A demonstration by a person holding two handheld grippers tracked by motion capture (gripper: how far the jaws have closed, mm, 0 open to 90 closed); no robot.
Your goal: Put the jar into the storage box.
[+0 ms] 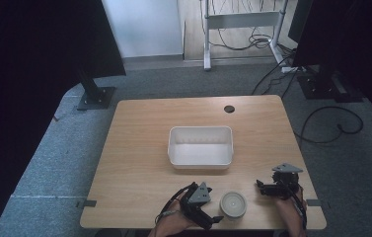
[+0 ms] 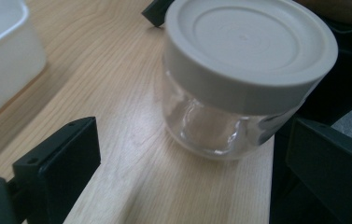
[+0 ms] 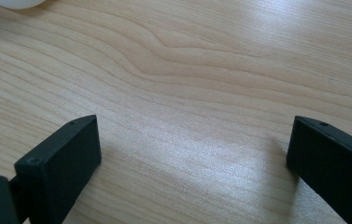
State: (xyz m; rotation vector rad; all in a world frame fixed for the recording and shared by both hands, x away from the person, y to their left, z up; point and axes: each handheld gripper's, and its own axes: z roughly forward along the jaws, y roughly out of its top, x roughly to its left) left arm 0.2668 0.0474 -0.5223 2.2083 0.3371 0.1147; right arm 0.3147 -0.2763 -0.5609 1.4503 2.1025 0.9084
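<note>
A small clear glass jar (image 1: pixel 233 204) with a grey-white screw lid stands upright near the table's front edge. In the left gripper view the jar (image 2: pixel 239 79) is close ahead, just beyond the two black jaws. My left gripper (image 1: pixel 216 219) is open and sits just left of the jar, its jaws apart and holding nothing. My right gripper (image 1: pixel 259 187) lies to the right of the jar, pointing left, open over bare wood. Its jaws stand wide apart in the right gripper view, with wood grain between them (image 3: pixel 192 154).
A white rectangular plastic tub (image 1: pixel 201 146) stands empty in the middle of the wooden table (image 1: pixel 139 163); its corner (image 2: pixel 1 51) is at the left in the left gripper view. A round cable hole (image 1: pixel 229 108) is at the back. Cables lie on the floor to the right.
</note>
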